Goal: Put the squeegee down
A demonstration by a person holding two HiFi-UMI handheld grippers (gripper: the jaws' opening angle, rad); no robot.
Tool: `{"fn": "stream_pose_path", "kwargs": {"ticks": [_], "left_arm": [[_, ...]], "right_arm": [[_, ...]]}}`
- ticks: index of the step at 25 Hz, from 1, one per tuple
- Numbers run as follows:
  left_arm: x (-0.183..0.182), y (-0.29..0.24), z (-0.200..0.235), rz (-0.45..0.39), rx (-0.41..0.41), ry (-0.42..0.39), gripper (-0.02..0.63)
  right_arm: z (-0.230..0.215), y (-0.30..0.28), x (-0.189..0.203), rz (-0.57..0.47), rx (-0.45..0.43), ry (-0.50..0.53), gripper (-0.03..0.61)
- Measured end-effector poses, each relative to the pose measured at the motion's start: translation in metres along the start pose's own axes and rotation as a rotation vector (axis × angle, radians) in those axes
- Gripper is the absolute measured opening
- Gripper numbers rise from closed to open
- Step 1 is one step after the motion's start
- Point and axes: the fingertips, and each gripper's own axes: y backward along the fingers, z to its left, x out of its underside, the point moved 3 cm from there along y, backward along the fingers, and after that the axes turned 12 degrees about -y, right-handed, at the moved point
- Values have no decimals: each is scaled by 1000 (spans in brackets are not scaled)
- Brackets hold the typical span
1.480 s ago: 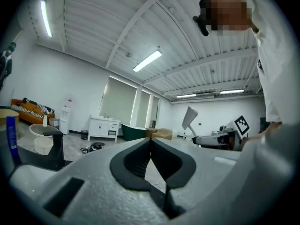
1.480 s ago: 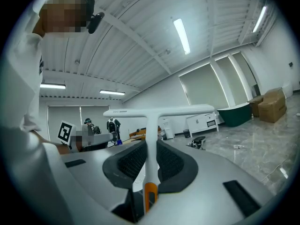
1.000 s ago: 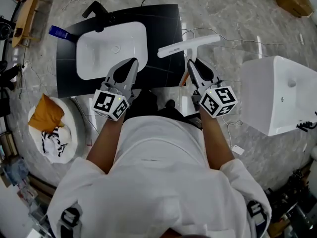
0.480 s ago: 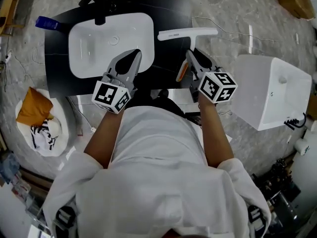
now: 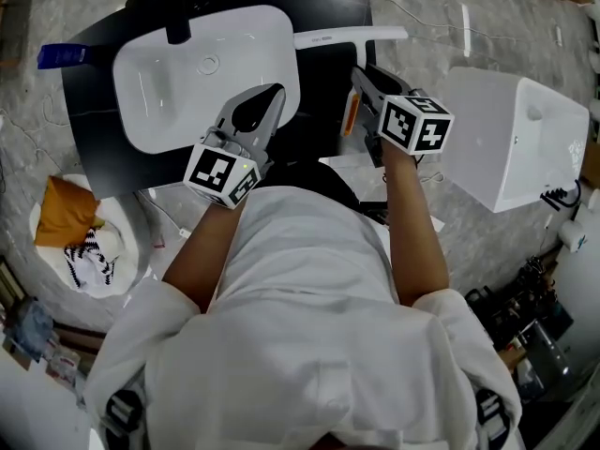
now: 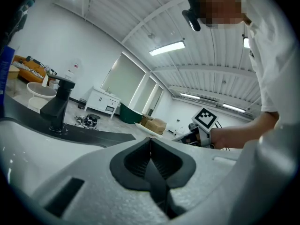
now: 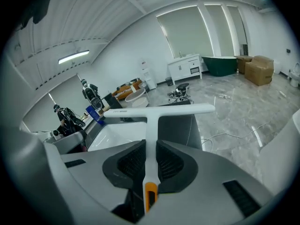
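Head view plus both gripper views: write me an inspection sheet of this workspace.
Surface: black counter with a white sink and black tap set in it.
Job's things: squeegee, handle clamped in the right gripper, not yet released.
Clutter: blue bottle at the counter's left end; orange cloth in a white tub.
Grippers: right shut on the squeegee; left gripper shut, empty.
Cables: white cable loose on the floor.
Surroundings: second white basin on the right; cardboard boxes beyond.

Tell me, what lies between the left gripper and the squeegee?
Only a bare strip of black countertop, seen in the head view. The left gripper, shut and empty, is over the basin edge; the right gripper clamps the squeegee.
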Motion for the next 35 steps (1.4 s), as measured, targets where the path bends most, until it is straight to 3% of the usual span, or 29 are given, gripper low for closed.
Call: {"fn": "stream_pose_path", "kwargs": {"ticks": [8,23,35], "left_arm": [[5,-5,18,6,51,28,17],[18,-2,40,33,42,43,17],[16,-5,36,33,16,40,17]], "right_arm": [[-7,-33,5,74,71,-10,74],[-30,-77,21,159,152,-1,74],[-42,-84,23,159,164,-8,74]]}}
